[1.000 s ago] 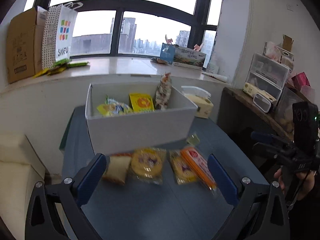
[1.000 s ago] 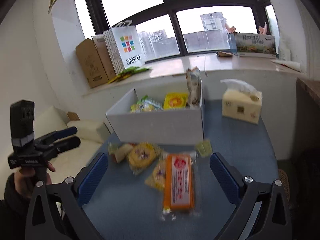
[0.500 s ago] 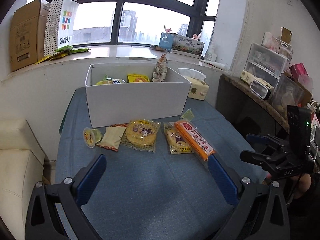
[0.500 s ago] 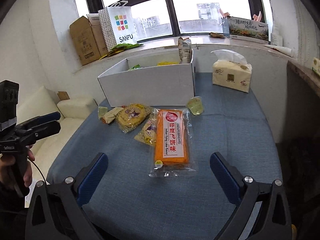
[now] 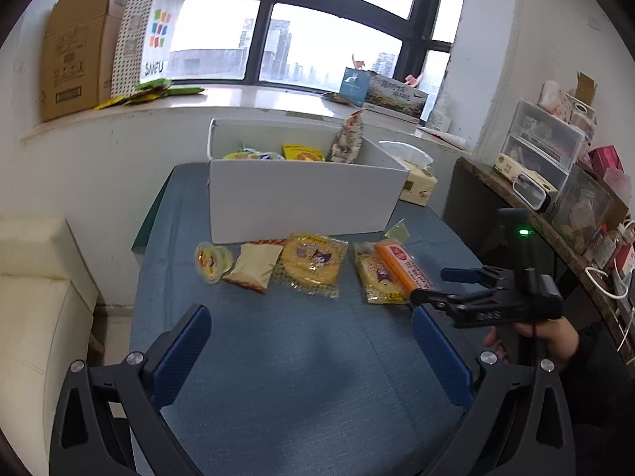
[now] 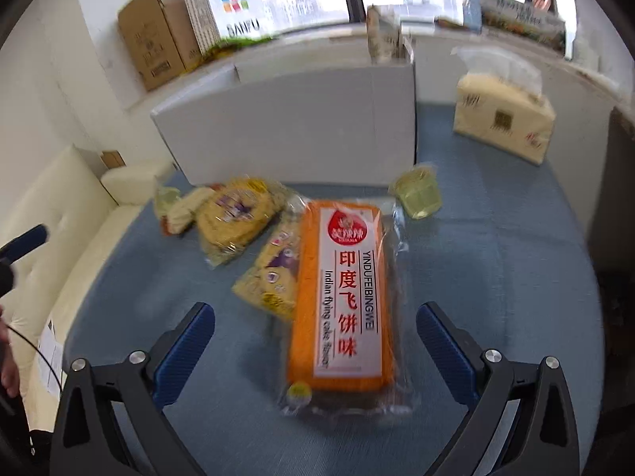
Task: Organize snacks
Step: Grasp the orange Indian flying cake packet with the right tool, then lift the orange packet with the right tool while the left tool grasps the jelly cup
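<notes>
A white box (image 5: pixel 301 194) (image 6: pixel 293 127) with several snacks inside stands at the back of the blue table. In front of it lie a jelly cup (image 5: pixel 212 261), a tan packet (image 5: pixel 254 265), a round yellow cake pack (image 5: pixel 313 263) (image 6: pixel 238 214), a second yellow pack (image 5: pixel 375 277) (image 6: pixel 274 273) and a long orange wafer pack (image 5: pixel 401 263) (image 6: pixel 343 301). A green jelly cup (image 6: pixel 418 194) sits by the box corner. My right gripper (image 6: pixel 315 341) is open, its fingers low on either side of the orange pack's near end. My left gripper (image 5: pixel 309 345) is open over bare table.
A tissue box (image 6: pixel 504 117) (image 5: pixel 418 184) stands right of the white box. A cream sofa (image 5: pixel 35 297) lies left of the table and a shelf with plastic drawers (image 5: pixel 547 146) right. A cardboard box (image 5: pixel 75 51) and a shopping bag (image 5: pixel 152 35) sit on the windowsill.
My right gripper has dropped and moved forward, so the orange pack now lies between its fingers. The left gripper has drawn back a little; the snacks have not moved.
</notes>
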Tool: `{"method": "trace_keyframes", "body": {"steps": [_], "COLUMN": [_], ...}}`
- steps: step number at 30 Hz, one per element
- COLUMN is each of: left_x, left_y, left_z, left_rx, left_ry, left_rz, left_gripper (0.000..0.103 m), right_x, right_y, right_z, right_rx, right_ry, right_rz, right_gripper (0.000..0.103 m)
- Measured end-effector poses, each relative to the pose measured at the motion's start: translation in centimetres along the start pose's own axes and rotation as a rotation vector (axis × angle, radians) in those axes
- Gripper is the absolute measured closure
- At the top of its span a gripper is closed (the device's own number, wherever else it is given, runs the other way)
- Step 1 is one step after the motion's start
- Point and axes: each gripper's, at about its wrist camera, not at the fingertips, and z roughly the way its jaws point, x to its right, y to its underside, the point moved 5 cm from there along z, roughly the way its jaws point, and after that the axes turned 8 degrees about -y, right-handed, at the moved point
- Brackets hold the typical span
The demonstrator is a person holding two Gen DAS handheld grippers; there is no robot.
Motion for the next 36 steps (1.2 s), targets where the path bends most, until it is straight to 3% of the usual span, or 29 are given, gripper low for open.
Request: {"method": "trace_keyframes", "body": {"steps": [6, 7, 8, 10, 11, 23, 27, 30, 33, 36], "left_x": [-1.5, -1.7, -2.0, -2.3, -2.4, -3.8, -6.1, -7.9, -9.2, -9.5], "left_y": [0.3, 0.3, 0.4, 0.4, 0.5, 0.0, -1.9, -2.7, -2.9, -2.9], "left_z": [0.1, 0.1, 0.2, 0.3, 0.5, 4.9, 8.2, 11.8, 15.0, 16.4], "left_rx": [0.006, 0.003, 0.001, -0.001, -0.006, -0.073, -0.096, -0.158, -0.220, -0.228], "left_ry": [-0.034, -0.032, -0.028, -0.038, -0.043, -0.046, -0.039, -0.023, -0.032, -0.007], "left_rz": [-0.037, -0.047, -0.056, -0.066, -0.067, -0.033, -0.056, -0.089, -0.111, -0.125], "left_gripper": [0.000, 0.000, 0.000, 0.000, 0.000, 0.000, 0.000, 0.000, 0.001, 0.003], "right_x": [1.4, 1.4, 1.2, 1.1, 1.0, 0.8, 0.0, -0.5, -0.9, -1.1], "right_y": [0.2, 0.4, 0.5, 0.8, 0.8, 3.9, 4.3, 4.2, 4.1, 4.2], "right_z": [2.5, 2.6, 2.3, 1.5, 1.1, -6.4, -7.1, -7.0, -6.6, -6.5], "right_rx": [-0.098, -0.100, -0.091, -0.070, -0.061, 0.108, 0.110, 0.109, 0.105, 0.099], "right_ry": [0.050, 0.054, 0.058, 0.081, 0.053, -0.032, -0.043, -0.059, -0.065, -0.067], "right_rz": [0.035, 0.030, 0.018, 0.011, 0.026, 0.149, 0.132, 0.119, 0.096, 0.089], "right_gripper": [0.000, 0.004, 0.019, 0.037, 0.040, 0.040, 0.040, 0.040, 0.040, 0.040]}}
